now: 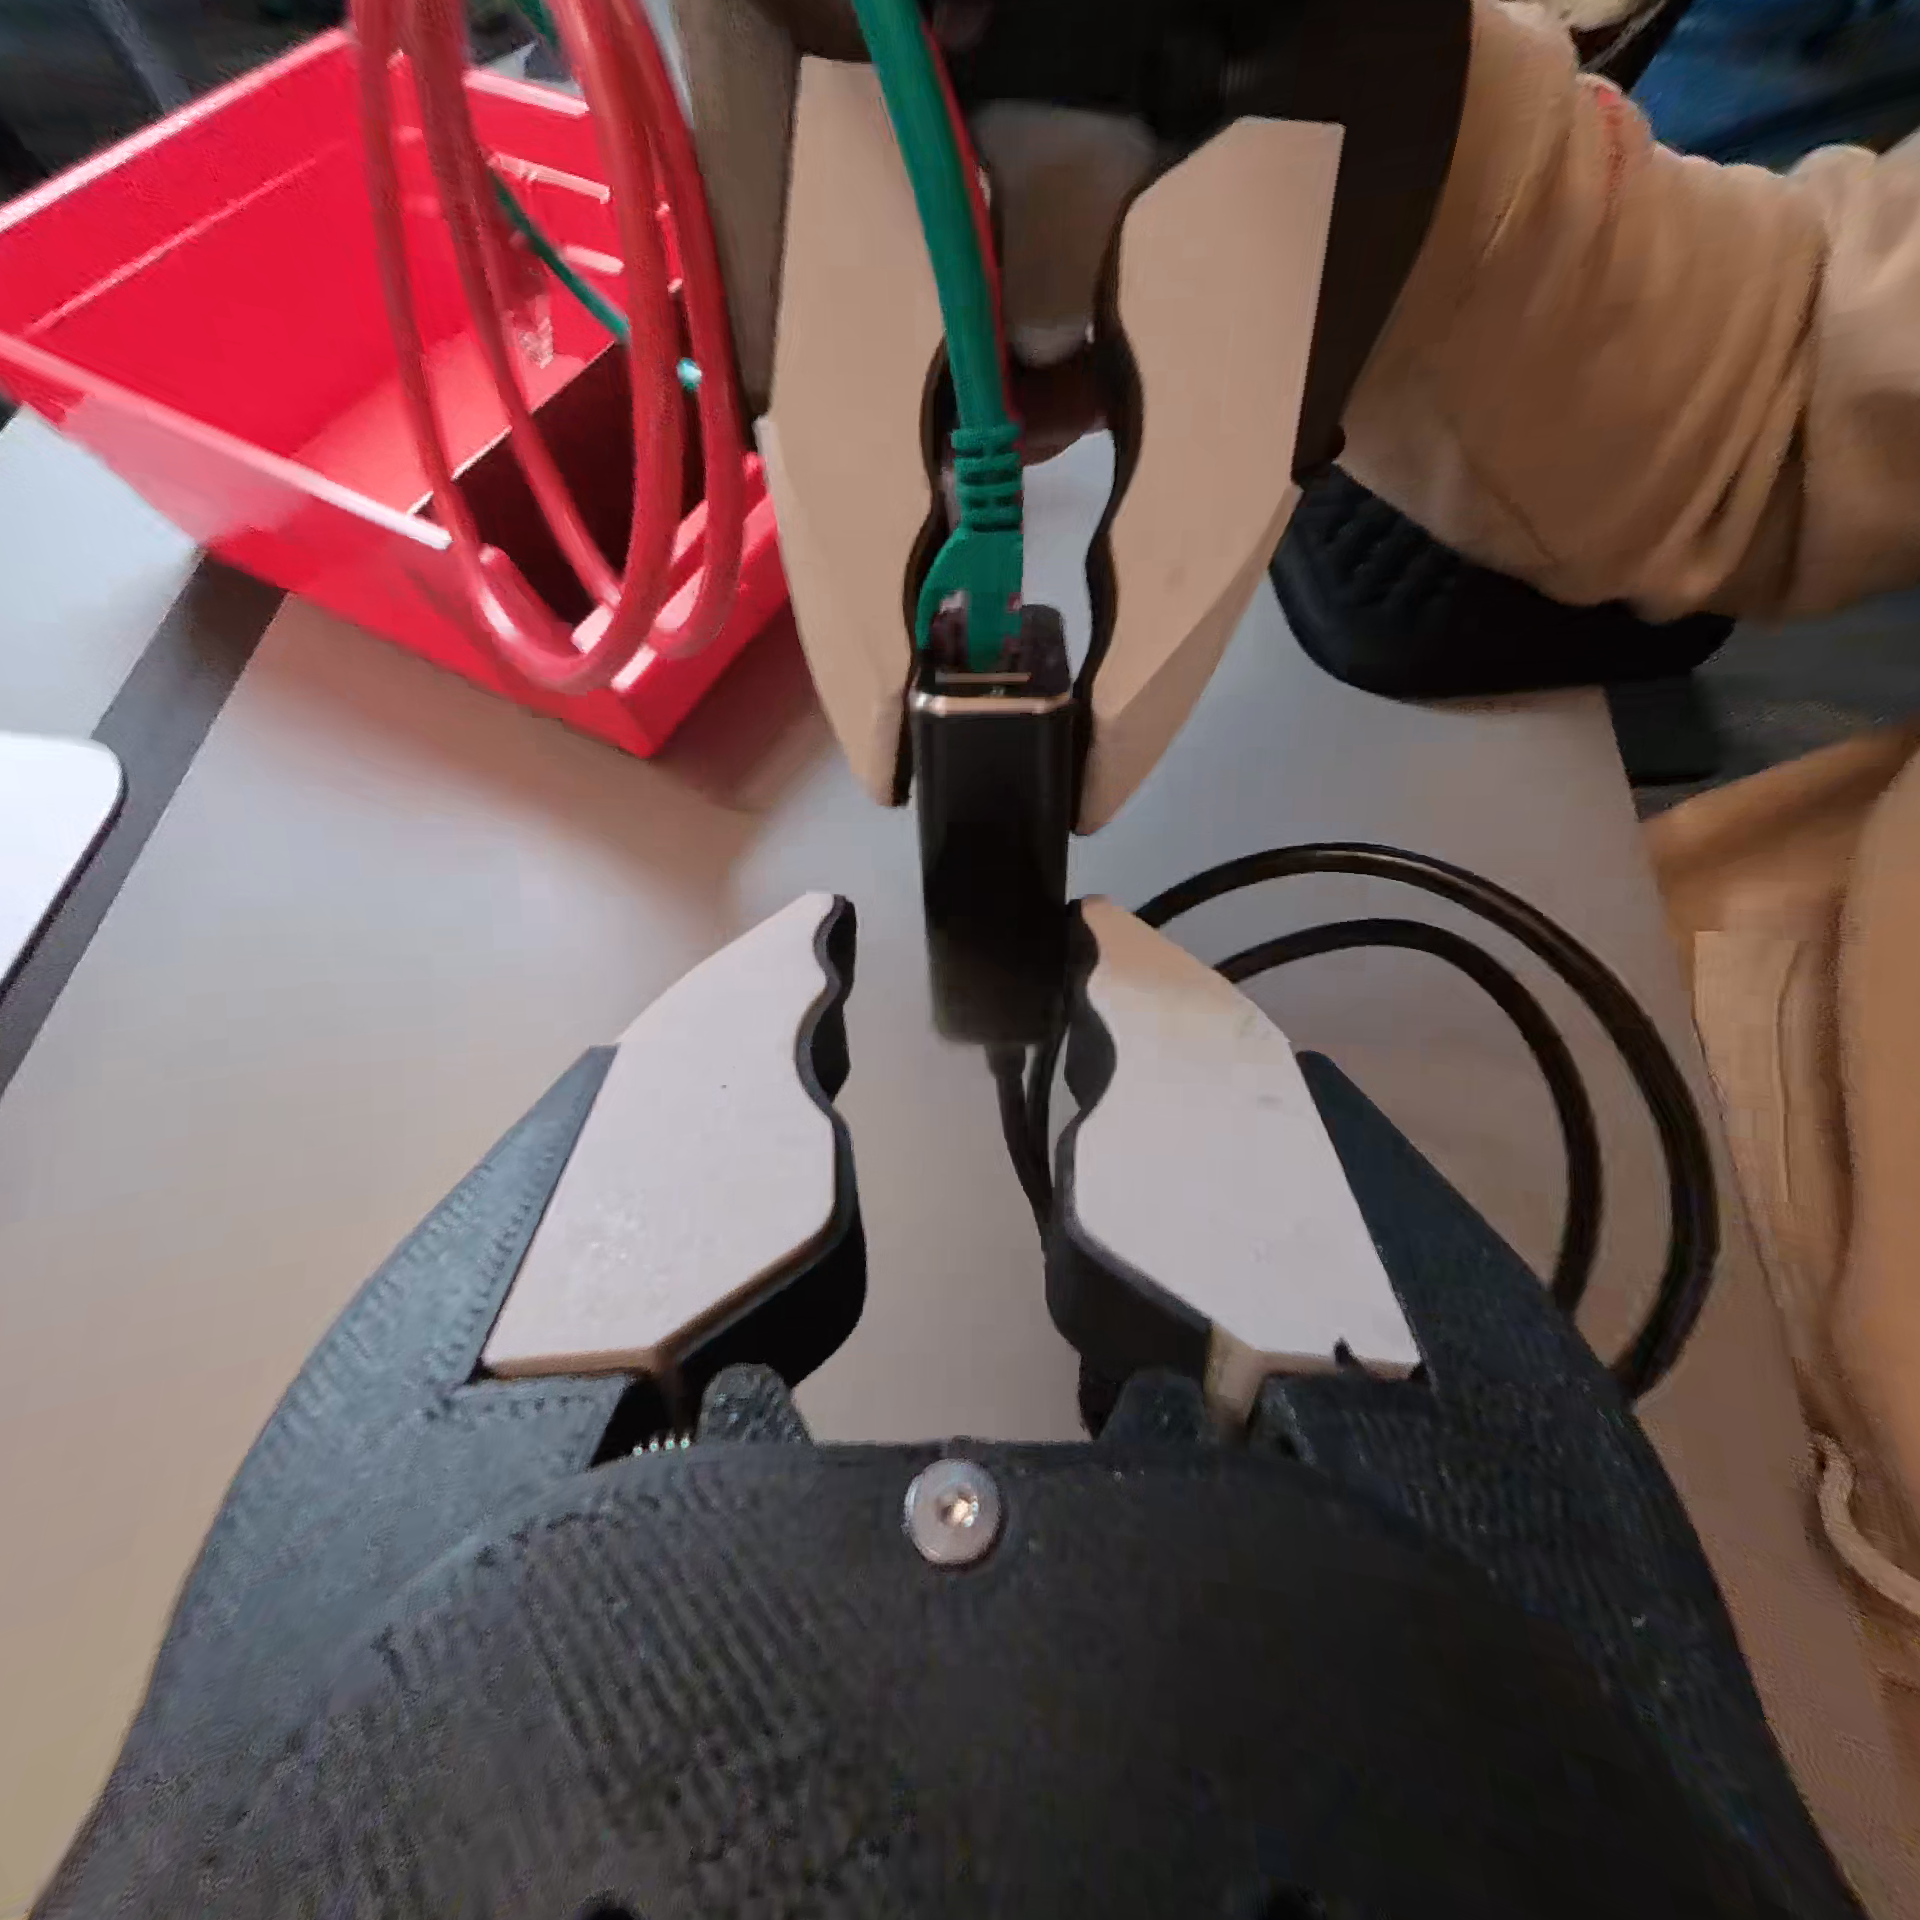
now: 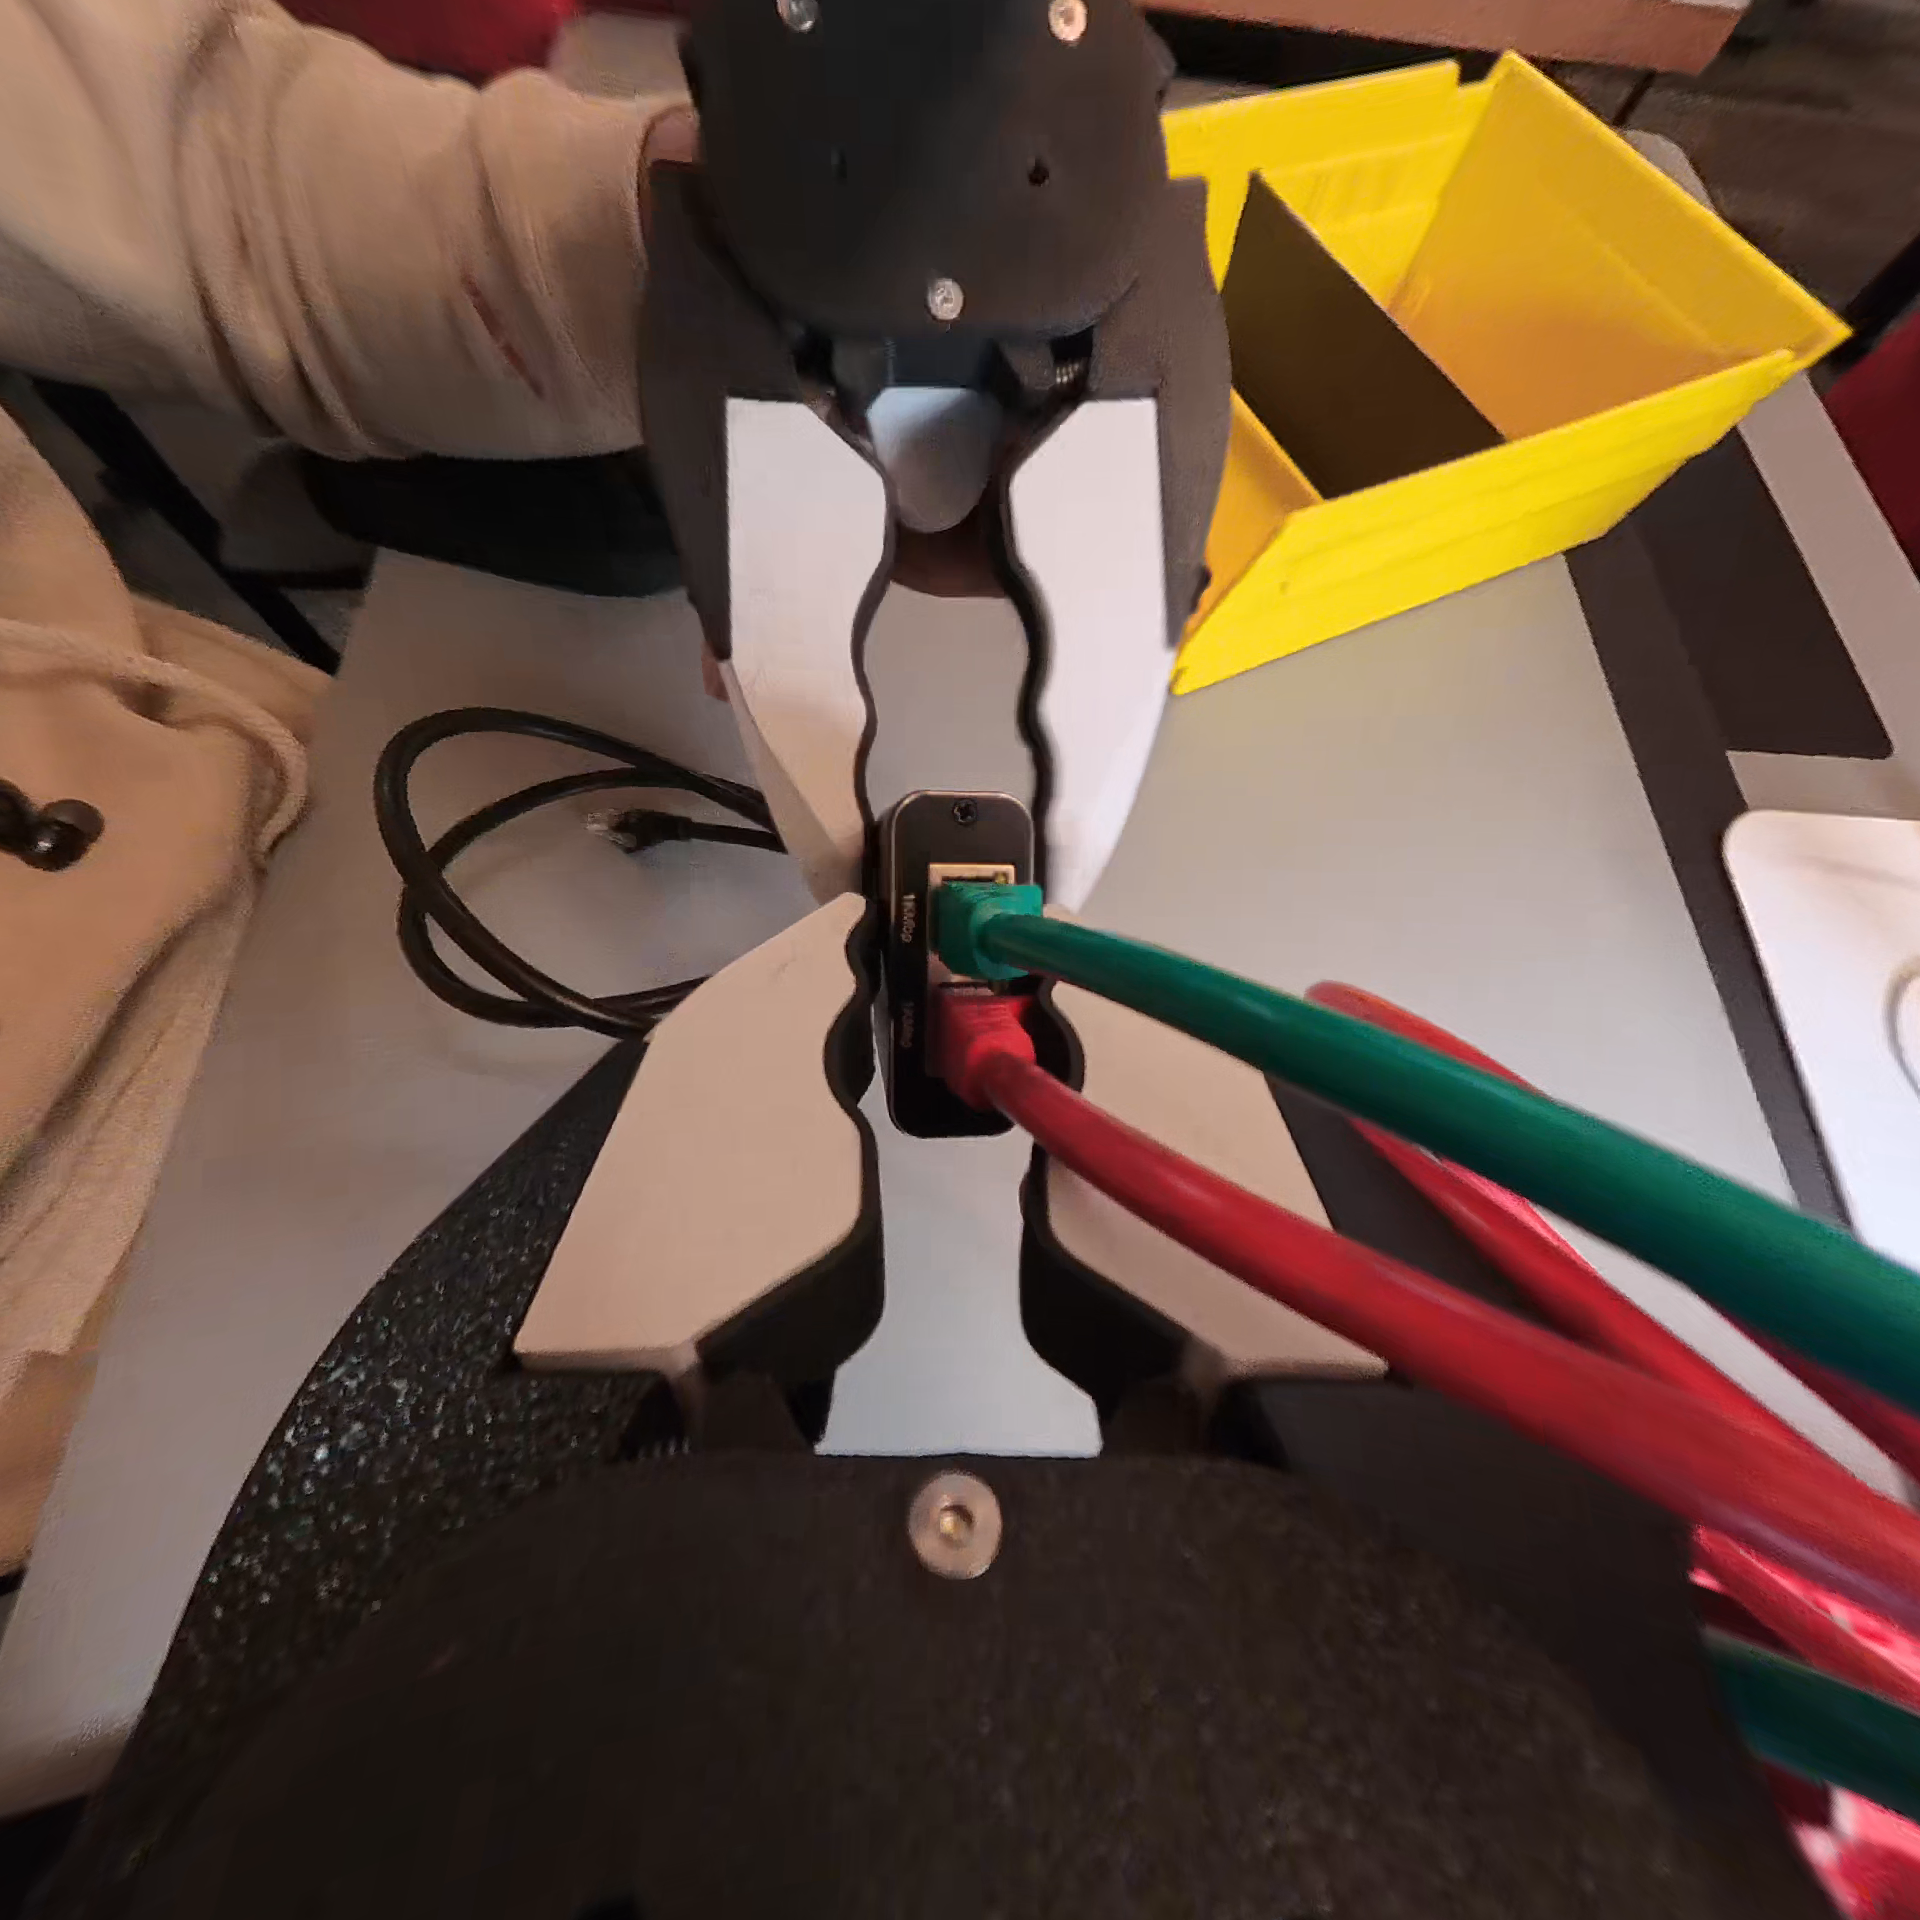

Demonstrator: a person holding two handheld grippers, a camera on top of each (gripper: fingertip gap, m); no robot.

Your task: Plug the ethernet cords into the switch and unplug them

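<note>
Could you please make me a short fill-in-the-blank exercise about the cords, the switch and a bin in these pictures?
1. The red cord sits in one port of the black switch; the cord in the port next to it is ___.
2. In the right wrist view, the colour of the bin on the table is ___.
3. The loose coiled cable lying on the table is ___ in colour.

Missing words: green; yellow; black.
</note>
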